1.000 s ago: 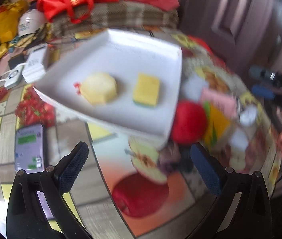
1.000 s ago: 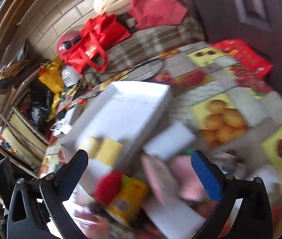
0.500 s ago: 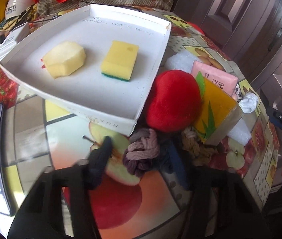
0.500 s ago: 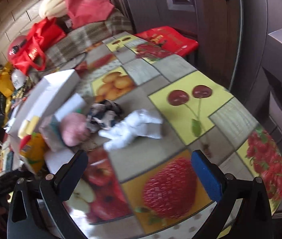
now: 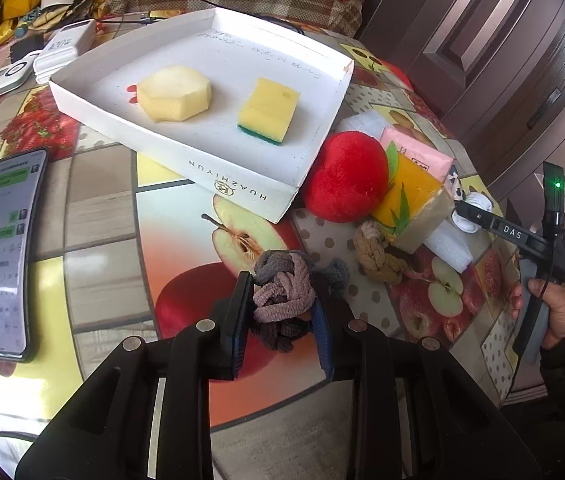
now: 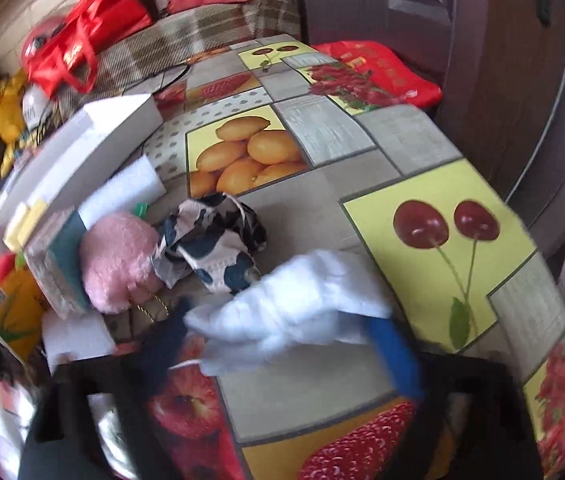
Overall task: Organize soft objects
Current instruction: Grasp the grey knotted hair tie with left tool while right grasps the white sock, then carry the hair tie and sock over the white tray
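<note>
On the fruit-print table (image 5: pixel 94 240), left wrist view: left gripper (image 5: pixel 282 320), jaws wide apart a second ago, now pressed together on a knotted bundle of grey and mauve hair ties (image 5: pixel 282 296), which lies on the printed apple just short of the white tray (image 5: pixel 242 184); pads squeeze it from both sides, so the pick looks secured and a lift toward the tray seems the likely next step. Tray contents: one pale octagonal sponge (image 5: pixel 174 94), one yellow sponge with green backing (image 5: pixel 268 110), side by side and apart. Just beyond the tray's right corner: red plush apple (image 5: pixel 346 176), orange packet (image 5: pixel 410 196), pink tissue pack (image 5: pixel 418 150), beige rope knot (image 5: pixel 374 252), all crowded together and touching. Phone (image 5: pixel 2 248) lies flat at far left. Right gripper seen at far right, held in a hand (image 5: pixel 554 308), tip down among white items. Right wrist view, blurred: right gripper (image 6: pixel 282 336), fully spread a second ago, has just been closing around a white fluffy cloth (image 6: pixel 294 304) that sits between its fingers; whether the pads already press it cannot be told through the blur. Behind it: black-and-white patterned cloth (image 6: pixel 210 244), pink plush (image 6: pixel 118 256). Judgement: two sorted, two being picked, several still loose beside the tray
</note>
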`<state>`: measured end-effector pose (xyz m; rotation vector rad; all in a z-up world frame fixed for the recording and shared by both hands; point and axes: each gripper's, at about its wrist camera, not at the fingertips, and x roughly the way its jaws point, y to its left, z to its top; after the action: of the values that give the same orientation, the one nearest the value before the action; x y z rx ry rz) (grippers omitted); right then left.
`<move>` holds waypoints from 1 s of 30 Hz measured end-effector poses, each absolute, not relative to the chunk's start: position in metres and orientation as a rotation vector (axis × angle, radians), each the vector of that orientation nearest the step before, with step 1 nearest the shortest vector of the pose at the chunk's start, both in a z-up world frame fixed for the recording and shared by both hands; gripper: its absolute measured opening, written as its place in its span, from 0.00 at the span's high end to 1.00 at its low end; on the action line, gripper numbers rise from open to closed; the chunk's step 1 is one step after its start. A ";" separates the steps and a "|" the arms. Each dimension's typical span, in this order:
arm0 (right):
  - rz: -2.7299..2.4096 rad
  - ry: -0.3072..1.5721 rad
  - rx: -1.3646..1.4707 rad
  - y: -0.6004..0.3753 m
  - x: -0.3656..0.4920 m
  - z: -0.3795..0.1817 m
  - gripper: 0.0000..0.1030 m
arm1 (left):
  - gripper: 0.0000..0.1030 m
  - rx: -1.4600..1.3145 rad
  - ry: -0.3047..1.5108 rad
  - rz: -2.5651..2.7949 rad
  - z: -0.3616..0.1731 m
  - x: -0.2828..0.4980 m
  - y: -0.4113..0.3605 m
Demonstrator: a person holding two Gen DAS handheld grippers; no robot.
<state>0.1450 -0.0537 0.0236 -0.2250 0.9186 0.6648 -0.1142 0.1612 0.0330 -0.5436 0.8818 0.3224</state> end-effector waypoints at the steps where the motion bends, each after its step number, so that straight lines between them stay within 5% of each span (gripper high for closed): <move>1: 0.674 0.916 -0.222 -0.055 0.143 0.025 0.33 | 0.74 -0.539 0.879 0.326 0.034 -0.116 0.160; 2: 0.694 0.924 -0.197 -0.059 0.140 0.026 0.41 | 0.74 -0.532 0.878 0.330 0.036 -0.116 0.159; 5: 0.695 0.938 -0.149 -0.070 0.136 0.031 0.44 | 0.74 -0.503 0.868 0.326 0.042 -0.115 0.153; 21: 0.842 0.694 0.051 -0.095 0.090 0.156 0.44 | 0.73 -0.349 0.668 0.448 0.159 -0.135 0.168; 30: 0.944 0.647 -0.034 -0.054 0.060 0.172 0.44 | 0.73 -0.357 0.631 0.465 0.172 -0.152 0.171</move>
<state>0.0604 -0.0544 0.1718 -0.0338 0.6473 0.9445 -0.1524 0.1707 0.1721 -0.3569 0.6305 0.4645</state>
